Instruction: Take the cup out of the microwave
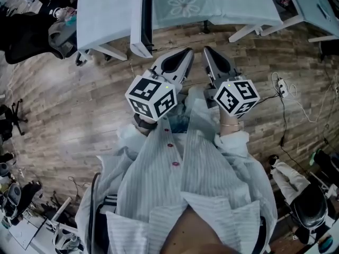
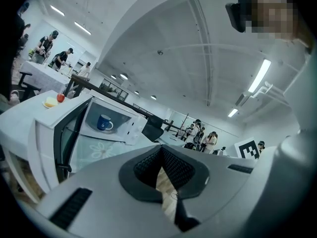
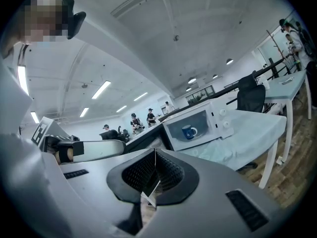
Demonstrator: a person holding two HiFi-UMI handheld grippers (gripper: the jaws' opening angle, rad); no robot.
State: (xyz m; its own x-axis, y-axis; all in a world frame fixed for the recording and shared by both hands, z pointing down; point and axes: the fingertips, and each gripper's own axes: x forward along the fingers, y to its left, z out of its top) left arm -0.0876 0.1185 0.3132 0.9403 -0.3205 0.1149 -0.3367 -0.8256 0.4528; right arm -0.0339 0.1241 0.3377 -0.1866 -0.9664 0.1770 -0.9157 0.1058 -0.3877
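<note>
A blue cup (image 2: 104, 123) stands inside the white microwave (image 2: 130, 128), whose door (image 2: 64, 133) hangs open to the left. The right gripper view shows the same cup (image 3: 188, 131) in the microwave (image 3: 218, 125) on a cloth-covered table, still some way off. In the head view the open door (image 1: 142, 20) juts out over the table edge. My left gripper (image 1: 183, 54) and right gripper (image 1: 209, 54) are held side by side, pointing at the table. Both are shut and empty: the left gripper (image 2: 161, 155) and the right gripper (image 3: 155, 157) have their pads together.
The flower-print cloth (image 1: 185, 4) covers the table ahead, with white table legs (image 1: 249, 30) below it. A second table (image 1: 106, 15) stands at left, a black office chair (image 1: 26, 33) beyond it. A power strip and cables (image 1: 280, 89) lie on the wooden floor at right. People stand far off.
</note>
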